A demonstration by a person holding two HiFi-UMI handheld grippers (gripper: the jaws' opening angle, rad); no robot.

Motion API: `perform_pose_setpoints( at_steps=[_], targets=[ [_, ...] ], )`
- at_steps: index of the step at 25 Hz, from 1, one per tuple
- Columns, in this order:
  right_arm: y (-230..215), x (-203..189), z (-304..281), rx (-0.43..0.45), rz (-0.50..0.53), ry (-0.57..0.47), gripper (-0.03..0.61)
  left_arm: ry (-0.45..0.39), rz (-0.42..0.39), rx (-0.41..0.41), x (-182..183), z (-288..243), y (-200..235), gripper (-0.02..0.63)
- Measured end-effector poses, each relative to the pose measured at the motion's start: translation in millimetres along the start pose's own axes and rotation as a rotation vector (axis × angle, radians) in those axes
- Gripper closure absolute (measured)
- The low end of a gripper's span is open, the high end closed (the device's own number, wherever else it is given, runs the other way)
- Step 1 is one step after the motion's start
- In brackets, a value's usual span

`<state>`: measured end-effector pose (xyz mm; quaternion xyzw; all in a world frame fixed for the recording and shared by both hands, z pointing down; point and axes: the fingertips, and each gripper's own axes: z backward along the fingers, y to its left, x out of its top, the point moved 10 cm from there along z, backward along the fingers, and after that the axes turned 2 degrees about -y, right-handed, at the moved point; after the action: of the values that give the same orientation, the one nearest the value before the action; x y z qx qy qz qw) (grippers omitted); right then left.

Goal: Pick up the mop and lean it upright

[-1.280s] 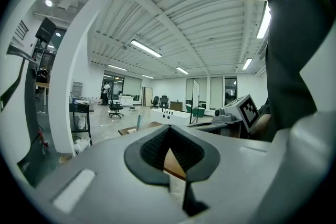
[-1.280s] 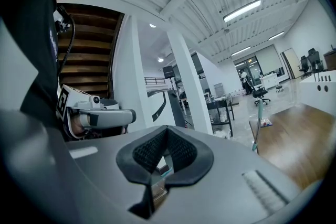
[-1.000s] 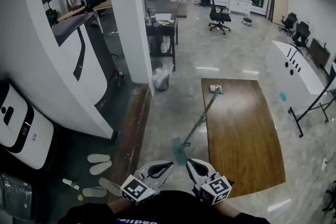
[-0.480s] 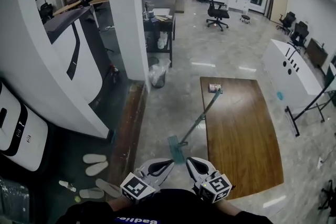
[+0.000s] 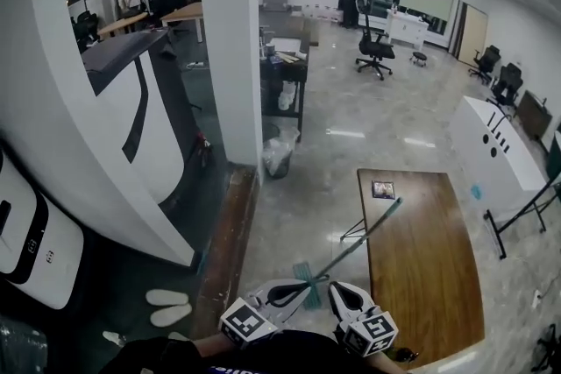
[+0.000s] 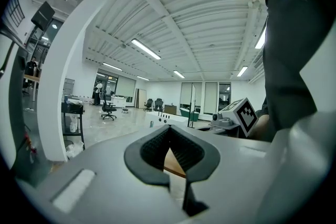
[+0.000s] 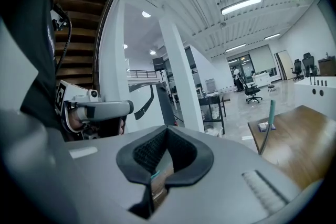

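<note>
The mop lies low on the floor in the head view: its teal head is just in front of both grippers, and its thin handle slants up to the right, its end over the left edge of the wooden table. My left gripper and right gripper sit at the bottom, on either side of the mop head, both shut on nothing. In the left gripper view the jaws meet. The right gripper view shows its jaws together and the teal handle beside the table.
A white pillar stands at the left, with a bagged bin at its foot. A raised wooden ledge and slippers lie to the left. A small box rests on the table. A white cabinet stands at the right.
The head view has shifted. The mop head now lies closer to the grippers, and the handle slants further right, its end away from the small box. Both grippers stay shut.
</note>
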<state>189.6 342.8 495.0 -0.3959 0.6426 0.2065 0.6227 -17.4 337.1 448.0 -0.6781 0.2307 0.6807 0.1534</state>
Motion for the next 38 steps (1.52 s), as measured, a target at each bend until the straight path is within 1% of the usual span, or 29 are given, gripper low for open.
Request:
perform_pose_setpoints(
  at_steps=[5,9,14,18,21,25,30,35,38],
  targets=[
    [9.4,12.0,-60.0,-0.018,-0.002,-0.013,0.574,-0.017,-0.008,0.004,9.3,19.5,60.7,0.601],
    [22.8,18.1,-97.2,-0.047,-0.015,-0.013,0.574,-0.016,-0.003,-0.012,15.5,35.7,100.5,0.601],
    [28.3,12.8,-118.7,-0.096,-0.022,-0.02,0.574,-0.01,0.031,-0.032,7.8,47.8,126.5,0.601],
    [18.6,10.6,-131.1,-0.124,-0.023,-0.004,0.574,-0.023,0.045,-0.036,4.9,43.9,146.4,0.601],
    [11.4,6.7,-133.0,-0.158,-0.045,0.005,0.574,0.0,0.069,-0.046,-0.7,38.4,155.8,0.601],
    [-8.7,4.6,-130.5,-0.203,-0.092,0.001,0.572,0.013,0.072,-0.059,-3.8,24.1,157.3,0.601],
    [-50.7,-4.5,-121.0,-0.269,-0.134,0.015,0.571,0.03,0.06,-0.036,0.8,3.5,157.7,0.601],
    [-100.4,-1.7,-109.5,-0.294,-0.148,0.013,0.514,0.038,0.038,-0.014,9.5,-33.0,150.7,0.601],
    [-133.1,-5.2,-99.6,-0.33,-0.17,0.03,0.485,0.045,0.024,0.007,16.1,-50.7,144.8,0.601]
  ],
)
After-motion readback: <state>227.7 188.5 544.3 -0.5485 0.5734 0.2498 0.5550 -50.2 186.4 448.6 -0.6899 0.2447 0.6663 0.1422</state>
